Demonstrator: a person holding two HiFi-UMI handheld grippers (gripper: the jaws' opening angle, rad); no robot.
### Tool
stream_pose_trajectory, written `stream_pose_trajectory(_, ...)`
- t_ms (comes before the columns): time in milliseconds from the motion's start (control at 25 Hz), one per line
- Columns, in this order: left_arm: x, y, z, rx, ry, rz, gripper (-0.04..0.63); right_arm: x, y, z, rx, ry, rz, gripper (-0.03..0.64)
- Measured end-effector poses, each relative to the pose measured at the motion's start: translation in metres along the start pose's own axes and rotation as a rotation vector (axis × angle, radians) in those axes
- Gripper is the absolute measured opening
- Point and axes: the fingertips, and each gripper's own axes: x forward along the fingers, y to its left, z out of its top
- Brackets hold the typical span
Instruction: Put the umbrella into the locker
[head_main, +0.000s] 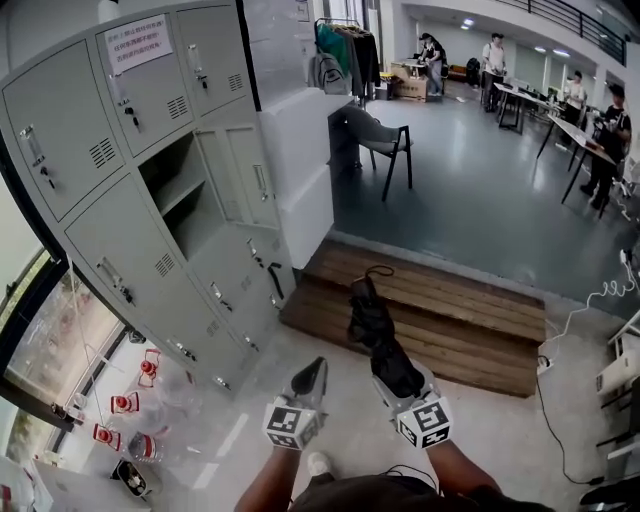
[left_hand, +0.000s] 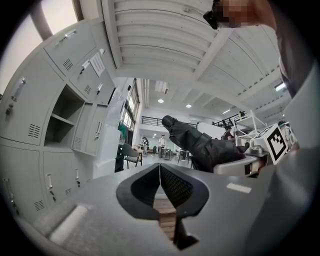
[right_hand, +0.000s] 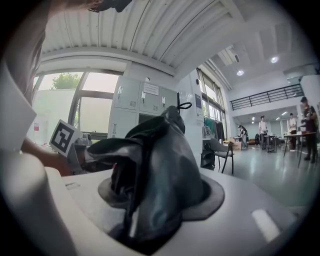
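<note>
Grey locker bank (head_main: 110, 170) is seen at left, one compartment (head_main: 180, 195) open; the red print on its paper notice (head_main: 138, 42) can't be read. The folded black umbrella (head_main: 373, 322) is clamped by the fingers of the right gripper (head_main: 398, 380), away from the lockers. The left gripper (head_main: 311, 375) is empty, fingers clenched together.

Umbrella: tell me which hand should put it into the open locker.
Right. The right tool is shut on the umbrella and aims it forward. The left tool is shut and empty. The open locker stands ahead, to the left.
</note>
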Motion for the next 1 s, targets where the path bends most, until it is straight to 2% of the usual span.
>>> stream_pose_trajectory(400, -0.010, 0.057, 0.012, 0.010, -0.001, -0.017, 0.005, 0.052, 0.035, 0.020, 0.035, -0.056, 0.013, 0.245)
stream_pose_trajectory(680, -0.021, 0.102, 0.021, 0.039, -0.020, -0.067, 0.005, 0.093, 0.063, 0.031, 0.028, -0.064, -0.014, 0.245)
stream_pose_trajectory(1000, -0.020, 0.125, 0.011, 0.024, 0.007, -0.070, 0.005, 0.120, 0.075, 0.041, 0.022, -0.069, -0.005, 0.245)
